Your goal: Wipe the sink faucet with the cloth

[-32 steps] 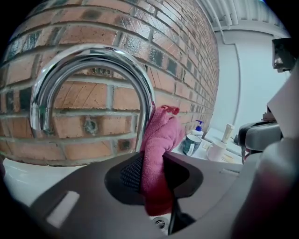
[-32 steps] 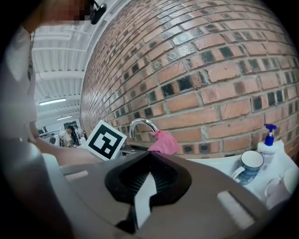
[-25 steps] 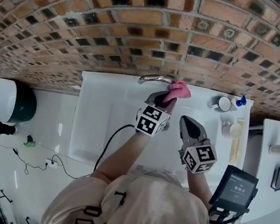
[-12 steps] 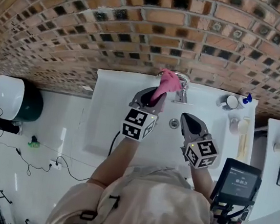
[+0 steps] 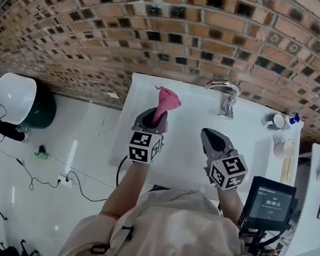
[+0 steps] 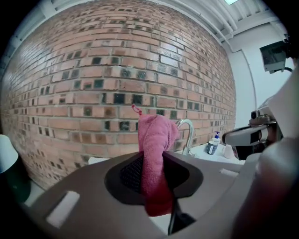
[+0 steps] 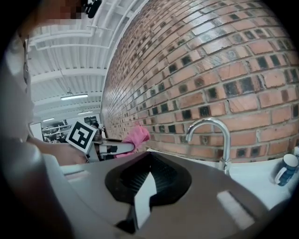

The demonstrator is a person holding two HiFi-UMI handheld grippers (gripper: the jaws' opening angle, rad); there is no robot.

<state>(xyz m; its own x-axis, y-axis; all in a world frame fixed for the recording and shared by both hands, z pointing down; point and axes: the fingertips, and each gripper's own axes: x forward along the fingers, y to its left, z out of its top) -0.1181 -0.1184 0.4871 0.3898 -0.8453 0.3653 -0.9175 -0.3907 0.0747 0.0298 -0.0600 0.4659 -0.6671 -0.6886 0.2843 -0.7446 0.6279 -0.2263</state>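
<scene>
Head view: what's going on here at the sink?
A person stands at the white sink below a brick wall, with a claw in each hand. The left claw is shut on a bunched pink cloth, held over the sink's left part, clear of the curved chrome faucet at the back edge. The right claw is empty, jaws together, in front of the faucet. The cloth is not touching the faucet at this moment.

Pale pinkish top [image 5: 175,233], black buckles [image 5: 98,246], possibly harness straps. Grey left gripper [image 5: 153,115], grey right gripper [image 5: 207,133], black-and-white marker cubes [image 5: 142,147]. Black cable [image 5: 121,171] off left.
</scene>
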